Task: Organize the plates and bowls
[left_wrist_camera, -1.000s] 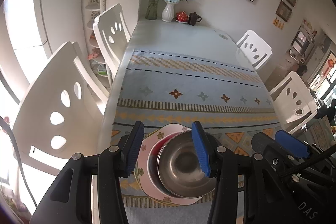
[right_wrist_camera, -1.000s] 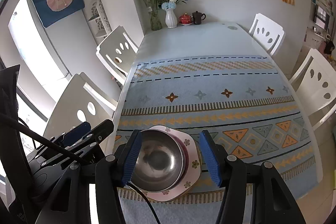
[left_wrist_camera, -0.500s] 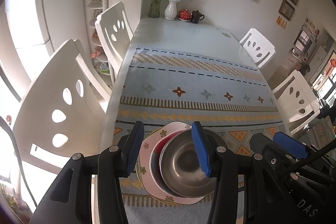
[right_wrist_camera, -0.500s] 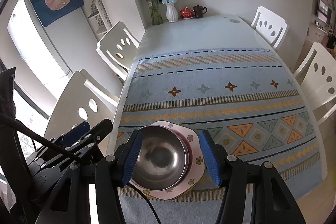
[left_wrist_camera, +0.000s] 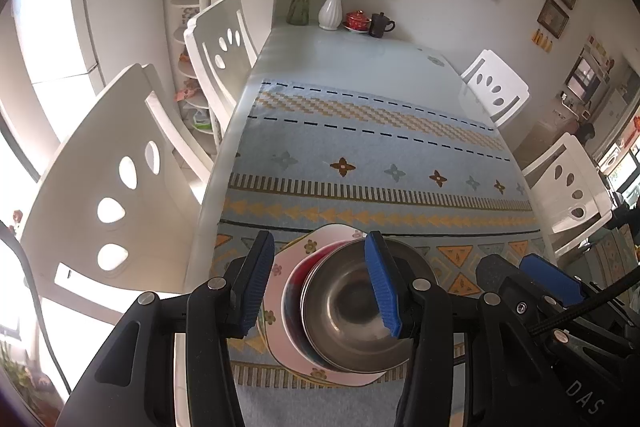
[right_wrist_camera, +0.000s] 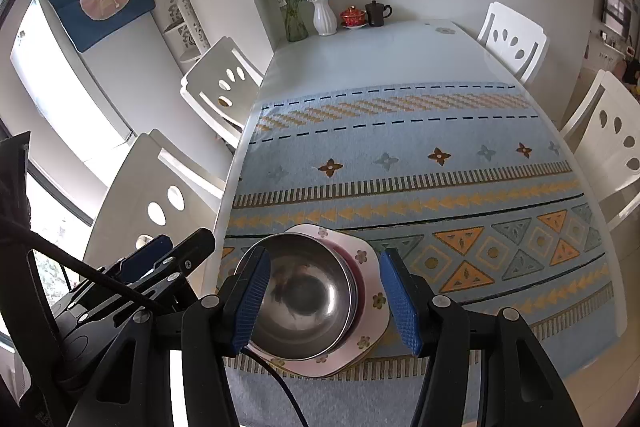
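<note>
Stacking appears complete: the steel bowl point(right_wrist_camera: 308, 297) sits nested on a red dish inside the flowered plate point(right_wrist_camera: 370, 301) at the near edge of the surface point(right_wrist_camera: 400, 67), both the left tool point(left_wrist_camera: 320, 281) and right tool point(right_wrist_camera: 324, 301) hover spread and empty above it, and no other loose crockery shows.

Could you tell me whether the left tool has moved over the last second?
Yes. The left tool has drawn back slightly: the white vase sits higher in its view.

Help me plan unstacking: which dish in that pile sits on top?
The steel bowl is on top, nested in a red dish, whose rim peeks out. The flowered pink plate lies underneath.
</note>
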A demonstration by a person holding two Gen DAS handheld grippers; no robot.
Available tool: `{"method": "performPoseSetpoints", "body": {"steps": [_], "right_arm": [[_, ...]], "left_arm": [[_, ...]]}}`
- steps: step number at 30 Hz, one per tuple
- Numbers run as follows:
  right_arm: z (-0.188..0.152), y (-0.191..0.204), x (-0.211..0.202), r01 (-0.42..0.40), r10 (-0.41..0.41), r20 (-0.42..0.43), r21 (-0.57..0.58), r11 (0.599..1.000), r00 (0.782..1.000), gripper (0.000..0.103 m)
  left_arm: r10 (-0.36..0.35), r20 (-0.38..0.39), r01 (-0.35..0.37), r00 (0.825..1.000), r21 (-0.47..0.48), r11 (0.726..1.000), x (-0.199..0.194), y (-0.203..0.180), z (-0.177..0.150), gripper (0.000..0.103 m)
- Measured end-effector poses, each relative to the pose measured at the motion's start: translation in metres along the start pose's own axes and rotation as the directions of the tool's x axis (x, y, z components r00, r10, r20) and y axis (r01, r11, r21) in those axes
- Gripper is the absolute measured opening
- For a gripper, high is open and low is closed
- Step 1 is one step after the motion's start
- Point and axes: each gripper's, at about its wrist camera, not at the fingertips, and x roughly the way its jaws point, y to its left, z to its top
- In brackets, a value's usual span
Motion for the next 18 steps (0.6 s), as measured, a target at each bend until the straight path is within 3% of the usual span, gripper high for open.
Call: {"method": "performPoseSetpoints", "body": {"steps": [10,18], "right_arm": [[0.0009,-0.0009,0.0028,0.001,-0.001,-0.009,-0.003,1.0,1.0,0.055],[0.0031,-0.0058,0.0051,-0.003,0.003,-0.013,-0.001,1.0,1.0,0.055]], "left_arm": [[0.033,0.007,-0.033,0.999,0.015,0.999,-0.0004,-0.0038,-0.0006,0.045],[0.056,0.018,-0.056,0.998,0.028,0.998,0.0002,-0.0067,0.0019,0.05]]}}
